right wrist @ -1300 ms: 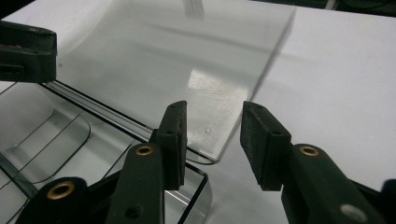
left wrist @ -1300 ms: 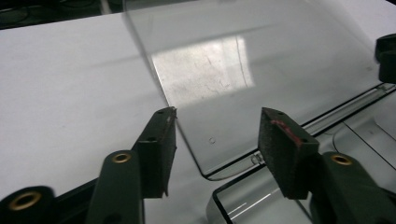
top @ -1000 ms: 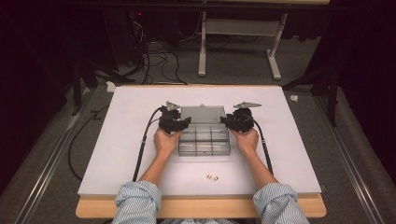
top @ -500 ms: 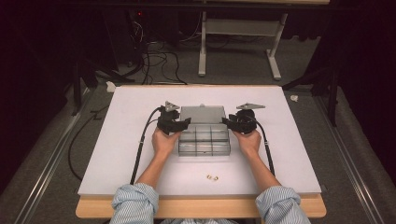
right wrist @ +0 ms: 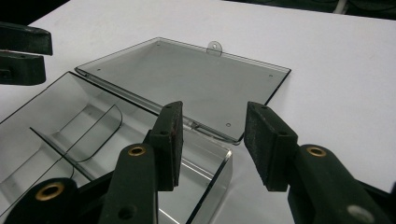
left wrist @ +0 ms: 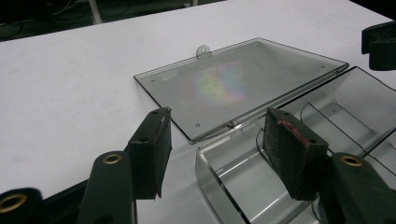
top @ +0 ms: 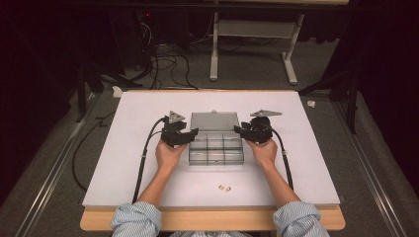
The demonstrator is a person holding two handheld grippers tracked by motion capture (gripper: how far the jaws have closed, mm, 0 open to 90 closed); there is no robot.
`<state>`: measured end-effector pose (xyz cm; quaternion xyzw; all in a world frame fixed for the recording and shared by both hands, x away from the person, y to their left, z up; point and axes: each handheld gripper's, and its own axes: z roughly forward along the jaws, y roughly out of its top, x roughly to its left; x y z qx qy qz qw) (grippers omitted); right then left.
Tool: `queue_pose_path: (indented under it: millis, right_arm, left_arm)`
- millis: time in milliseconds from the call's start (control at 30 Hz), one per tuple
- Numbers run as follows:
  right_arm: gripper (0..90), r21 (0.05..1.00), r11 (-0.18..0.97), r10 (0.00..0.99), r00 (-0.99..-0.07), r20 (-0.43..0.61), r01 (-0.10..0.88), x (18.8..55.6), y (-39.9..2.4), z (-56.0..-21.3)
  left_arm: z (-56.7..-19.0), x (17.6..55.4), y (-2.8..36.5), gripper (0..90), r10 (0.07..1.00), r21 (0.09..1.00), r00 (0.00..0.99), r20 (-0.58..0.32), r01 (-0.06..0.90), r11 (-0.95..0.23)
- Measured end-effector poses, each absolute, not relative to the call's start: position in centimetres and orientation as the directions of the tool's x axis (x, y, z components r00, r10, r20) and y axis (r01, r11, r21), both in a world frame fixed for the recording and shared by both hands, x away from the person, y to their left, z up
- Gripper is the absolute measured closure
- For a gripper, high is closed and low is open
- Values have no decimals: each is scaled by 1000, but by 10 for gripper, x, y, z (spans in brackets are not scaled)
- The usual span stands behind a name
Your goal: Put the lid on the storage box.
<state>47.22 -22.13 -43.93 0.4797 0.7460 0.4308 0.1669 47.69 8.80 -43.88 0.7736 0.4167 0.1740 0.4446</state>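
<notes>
A clear plastic compartment box [top: 216,149] lies open at the middle of a white desk [top: 123,163], its lid [top: 214,121] folded back flat on the far side with a small hanging tab [left wrist: 203,49] at its outer edge. A person in striped sleeves holds a gripper at each of the box's far corners: the left gripper [top: 187,136] at the left corner beside the hinge, the right gripper [top: 242,131] at the right corner. In the left gripper view, the jaws stand apart with the box's corner wall and the lid's hinge end between them, neither pad pressing on the plastic; they have just been opening. In the right gripper view, the jaws likewise stand apart over the opposite corner, the pads clear of the wall, having also widened a little. The box's dividers [right wrist: 74,140] show empty compartments. Two small pale pieces [top: 225,187] lie on the desk near its front edge, well apart from the box.
</notes>
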Motion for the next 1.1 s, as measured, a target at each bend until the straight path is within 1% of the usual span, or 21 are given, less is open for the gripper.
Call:
queue_pose_path:
  millis: [300, 467, 700, 833, 1100]
  right_arm:
    - [585, 810, 175, 855, -495, 158, 560, 463, -222, -430]
    - [587, 817, 178, 858, -493, 145, 549, 458, -223, -426]
    - [593, 825, 175, 857, -496, 141, 538, 452, -223, -423]
    - [592, 820, 165, 857, -491, 156, 549, 445, -229, -425]
    - [593, 834, 150, 853, -496, 163, 532, 436, -235, -422]
  left_arm:
    - [-437, 465, 99, 420, 801, 839, 591, -96, 481, -255]
    - [-436, 456, 105, 417, 807, 831, 587, -65, 480, -282]
    - [-430, 448, 107, 413, 798, 841, 600, -57, 460, -286]
    - [-432, 442, 110, 413, 795, 845, 602, -71, 460, -273]
    - [-436, 434, 117, 412, 800, 843, 592, -99, 477, -249]
